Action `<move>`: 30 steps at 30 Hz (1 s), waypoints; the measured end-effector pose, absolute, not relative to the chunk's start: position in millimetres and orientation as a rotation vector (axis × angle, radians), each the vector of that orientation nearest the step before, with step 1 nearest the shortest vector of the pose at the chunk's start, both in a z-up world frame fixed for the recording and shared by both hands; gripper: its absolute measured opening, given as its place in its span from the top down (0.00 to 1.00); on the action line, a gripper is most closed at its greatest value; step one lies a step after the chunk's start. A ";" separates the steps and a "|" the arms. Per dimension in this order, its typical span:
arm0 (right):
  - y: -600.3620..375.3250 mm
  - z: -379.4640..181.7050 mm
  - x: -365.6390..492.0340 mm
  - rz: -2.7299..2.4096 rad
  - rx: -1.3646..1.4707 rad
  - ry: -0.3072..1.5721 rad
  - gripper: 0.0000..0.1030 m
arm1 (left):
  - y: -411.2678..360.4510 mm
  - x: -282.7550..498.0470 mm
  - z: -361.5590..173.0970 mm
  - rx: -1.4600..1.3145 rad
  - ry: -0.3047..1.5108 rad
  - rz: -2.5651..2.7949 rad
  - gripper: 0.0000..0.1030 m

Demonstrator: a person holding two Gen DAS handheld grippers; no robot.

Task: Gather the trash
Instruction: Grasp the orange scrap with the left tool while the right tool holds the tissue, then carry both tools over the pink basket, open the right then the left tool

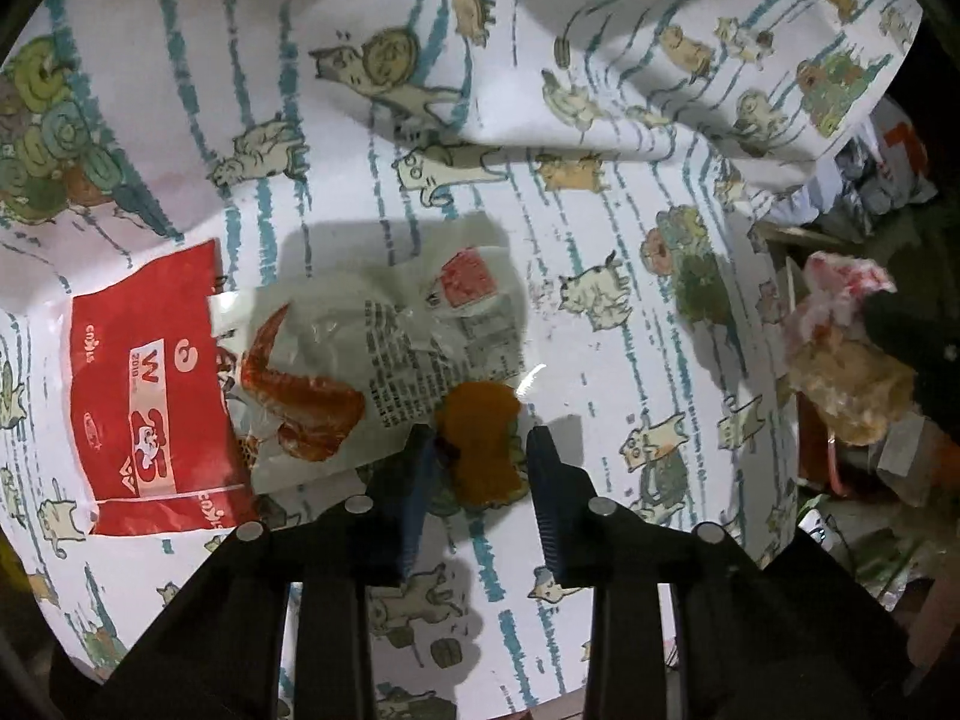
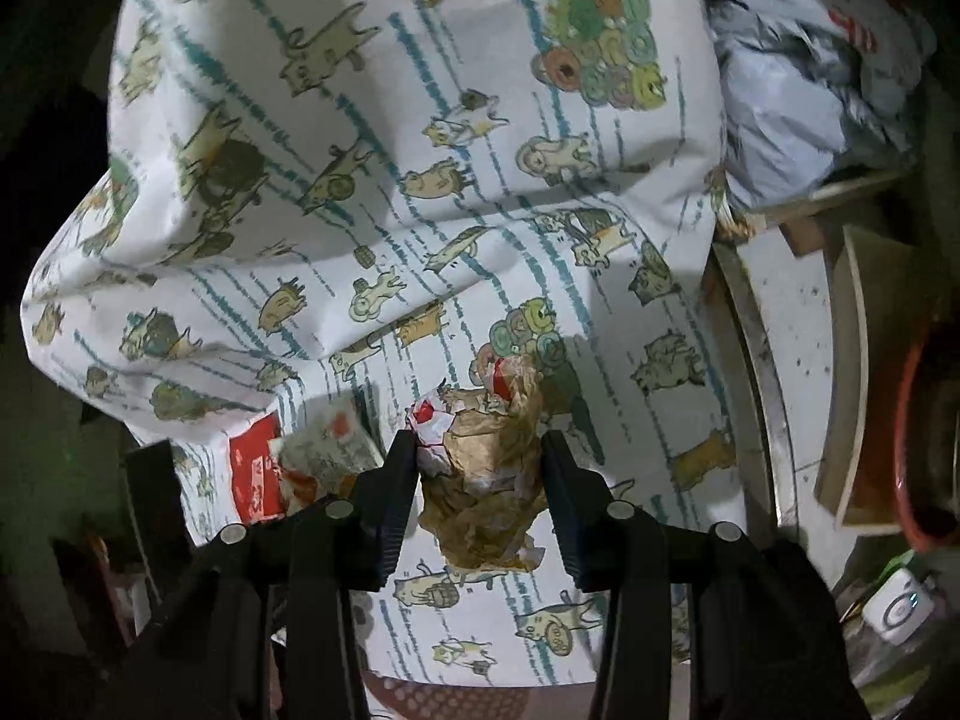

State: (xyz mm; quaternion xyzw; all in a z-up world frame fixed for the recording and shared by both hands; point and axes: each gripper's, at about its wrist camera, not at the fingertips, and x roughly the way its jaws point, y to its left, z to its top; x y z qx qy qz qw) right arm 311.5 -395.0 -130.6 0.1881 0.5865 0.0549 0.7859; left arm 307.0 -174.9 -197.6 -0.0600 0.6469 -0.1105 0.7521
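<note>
An orange crumpled scrap lies on the cat-print cloth between the fingers of my left gripper, which close around it. Beside it lie a clear snack wrapper with a red claw picture and a red packet. My right gripper is shut on a crumpled brown and red-white paper wad, held above the cloth. The wad also shows in the left wrist view at the right. The red packet and the clear wrapper show in the right wrist view at lower left.
The cloth is rumpled, with a raised fold at the back. To the right of it are a grey-blue plastic bag, wooden boards, a red bowl and other clutter.
</note>
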 end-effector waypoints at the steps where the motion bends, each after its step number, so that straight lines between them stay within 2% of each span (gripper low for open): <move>1: -394.7 -130.3 310.4 0.121 0.402 1.264 0.58 | -177.1 307.2 -197.0 -0.112 1.408 -0.240 0.72; 2: -394.7 -130.2 309.8 0.126 0.399 1.267 0.58 | -178.8 307.1 -197.1 -0.098 1.410 -0.244 0.85; 10: -407.1 -124.7 305.6 0.126 0.456 1.271 0.58 | -162.7 293.9 -157.6 -0.114 1.322 -0.233 0.85; 20: -369.3 -86.6 280.6 0.203 0.432 1.155 0.58 | -126.3 253.0 -80.3 -0.032 1.112 -0.196 0.85; 30: -319.2 -71.7 229.4 0.222 0.356 1.103 0.57 | -87.7 197.3 -56.6 -0.052 1.042 -0.162 0.85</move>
